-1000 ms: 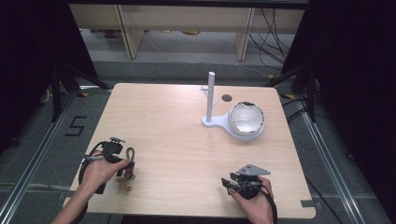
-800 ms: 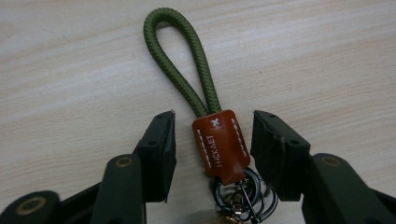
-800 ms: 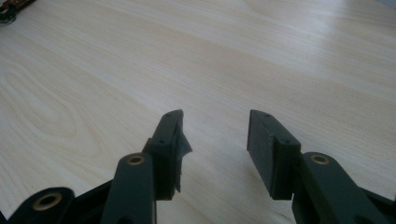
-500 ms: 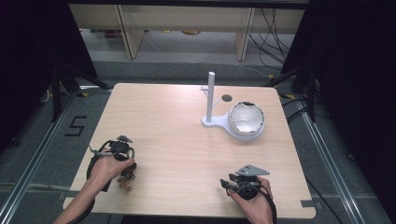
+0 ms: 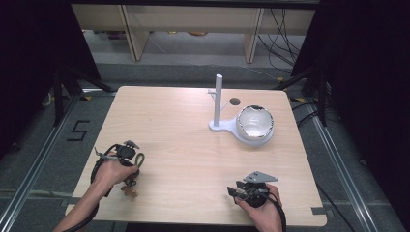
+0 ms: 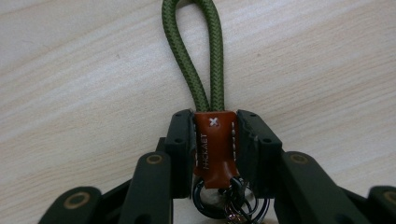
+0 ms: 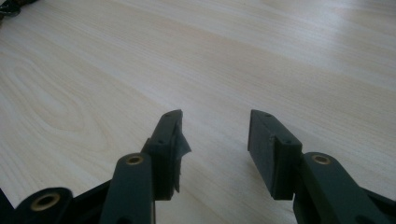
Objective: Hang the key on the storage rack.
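My left gripper (image 5: pixel 132 164) sits near the table's front left, held in a hand. In the left gripper view the gripper (image 6: pixel 215 135) is shut on the brown leather tab (image 6: pixel 215 144) of a keychain. The keychain's green cord loop (image 6: pixel 192 51) sticks out past the jaws over the wood, and its metal key rings (image 6: pixel 224 203) hang behind the tab. From above, the green cord loop (image 5: pixel 140 159) and the dangling keys (image 5: pixel 129 189) show beside the hand. My right gripper (image 5: pixel 233 190) rests at the front right. It stands open (image 7: pixel 215 140) with nothing between its jaws.
A white stand (image 5: pixel 218 96) with an upright post and a small side peg stands at the back right of the wooden table (image 5: pixel 183 145). A white bowl (image 5: pixel 255 123) lies against its base. A round hole (image 5: pixel 235 101) sits behind them.
The left hand has shifted slightly right and away from the person, carrying the keychain with it. The right gripper has stayed in place.
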Action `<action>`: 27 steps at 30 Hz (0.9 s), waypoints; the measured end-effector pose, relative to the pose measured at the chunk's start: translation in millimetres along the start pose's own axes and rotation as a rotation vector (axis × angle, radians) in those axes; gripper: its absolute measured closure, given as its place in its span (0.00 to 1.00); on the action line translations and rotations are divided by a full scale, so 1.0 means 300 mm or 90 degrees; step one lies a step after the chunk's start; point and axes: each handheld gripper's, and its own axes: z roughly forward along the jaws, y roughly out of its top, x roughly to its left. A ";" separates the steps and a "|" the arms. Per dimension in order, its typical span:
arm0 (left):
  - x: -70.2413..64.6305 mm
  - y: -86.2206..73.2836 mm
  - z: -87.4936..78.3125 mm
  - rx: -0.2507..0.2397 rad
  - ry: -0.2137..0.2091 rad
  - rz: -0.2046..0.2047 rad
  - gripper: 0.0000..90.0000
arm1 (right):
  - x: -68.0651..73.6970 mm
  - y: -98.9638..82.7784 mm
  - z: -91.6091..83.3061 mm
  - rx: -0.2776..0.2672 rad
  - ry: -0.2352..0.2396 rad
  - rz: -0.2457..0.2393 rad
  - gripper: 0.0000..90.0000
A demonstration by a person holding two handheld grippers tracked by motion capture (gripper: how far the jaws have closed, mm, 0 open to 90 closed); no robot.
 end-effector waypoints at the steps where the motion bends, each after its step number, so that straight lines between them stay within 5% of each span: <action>1: -0.004 -0.006 0.002 -0.006 -0.009 -0.006 0.75 | 0.000 0.000 0.002 0.001 0.002 0.002 0.62; 3: 0.004 -0.006 0.001 -0.010 -0.003 0.036 0.76 | -0.002 -0.001 0.006 -0.005 0.012 0.000 0.62; 8: 0.003 -0.014 -0.001 -0.021 -0.002 0.056 0.77 | -0.002 0.001 -0.003 -0.002 -0.004 -0.003 0.62; 17: 0.013 -0.041 -0.019 -0.039 -0.007 0.055 0.77 | -0.006 -0.001 0.001 -0.007 0.004 0.001 0.62; 25: 0.015 -0.073 -0.045 -0.114 -0.013 0.073 0.77 | -0.006 -0.001 0.001 -0.010 0.003 0.002 0.62; 27: 0.009 -0.087 -0.047 -0.134 -0.021 0.057 0.77 | -0.006 -0.001 0.001 -0.010 0.002 0.001 0.62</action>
